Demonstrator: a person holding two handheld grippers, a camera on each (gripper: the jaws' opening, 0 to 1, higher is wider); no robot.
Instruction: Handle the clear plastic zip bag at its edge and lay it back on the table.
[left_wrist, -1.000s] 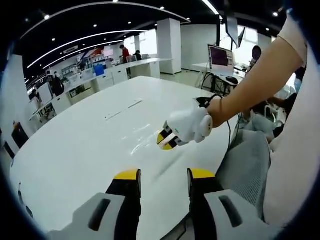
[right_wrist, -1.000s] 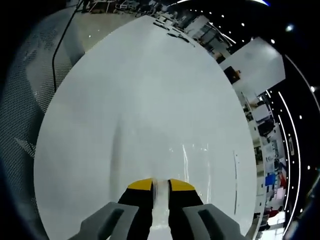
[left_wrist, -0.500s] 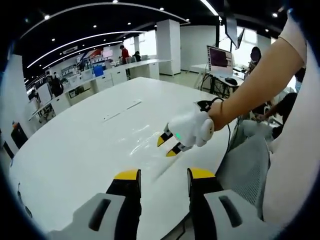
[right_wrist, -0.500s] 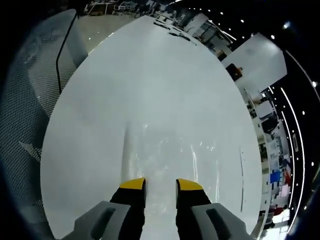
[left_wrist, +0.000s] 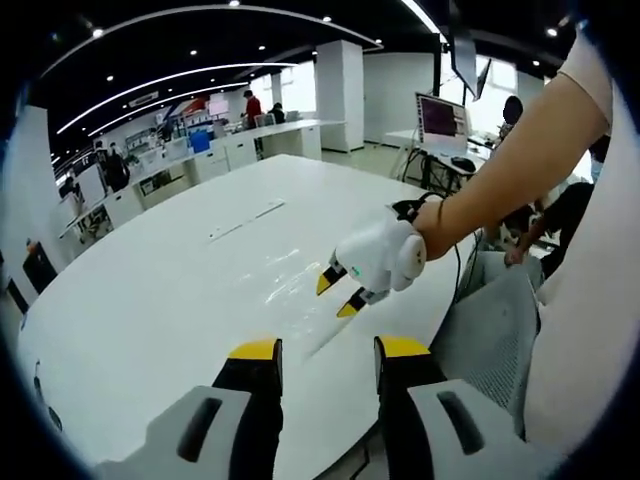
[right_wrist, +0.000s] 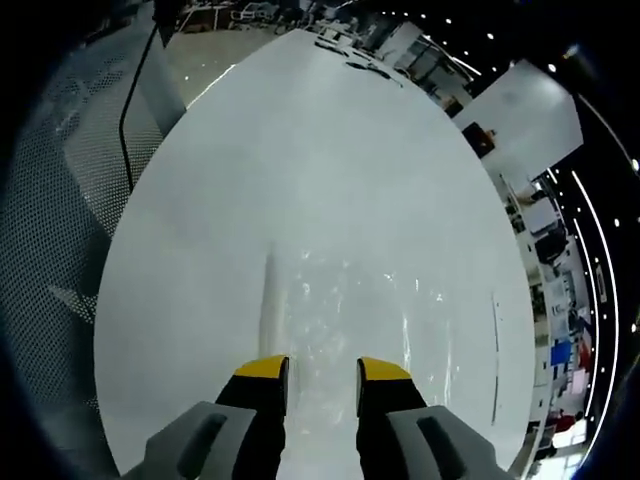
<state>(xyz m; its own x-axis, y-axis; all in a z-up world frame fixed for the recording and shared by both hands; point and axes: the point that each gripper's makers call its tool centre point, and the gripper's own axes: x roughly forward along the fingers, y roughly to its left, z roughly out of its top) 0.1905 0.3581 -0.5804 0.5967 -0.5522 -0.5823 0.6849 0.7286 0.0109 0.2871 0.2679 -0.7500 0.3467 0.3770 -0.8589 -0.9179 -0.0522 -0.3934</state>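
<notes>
The clear plastic zip bag (right_wrist: 345, 310) lies flat on the white table (right_wrist: 300, 150), glinting faintly, its zip strip a pale line on the left. My right gripper (right_wrist: 322, 368) hovers open just short of the bag's near edge, nothing between its yellow-tipped fingers. Seen from the left gripper view, the same right gripper (left_wrist: 340, 292) is held by a hand above the table, jaws apart, with the bag (left_wrist: 285, 280) lying under and beyond it. My left gripper (left_wrist: 328, 350) stands open over the table's near edge, holding nothing.
A grey mesh chair (left_wrist: 490, 330) stands at the table's right edge, and it appears as chair mesh (right_wrist: 70, 170) with a black cable across it. A slot cover (left_wrist: 246, 220) sits mid-table. Desks, monitors and people stand far behind.
My right gripper has opened and let go of the bag's edge, then drawn back and up a little. The bag now lies flat. The left gripper has stayed still.
</notes>
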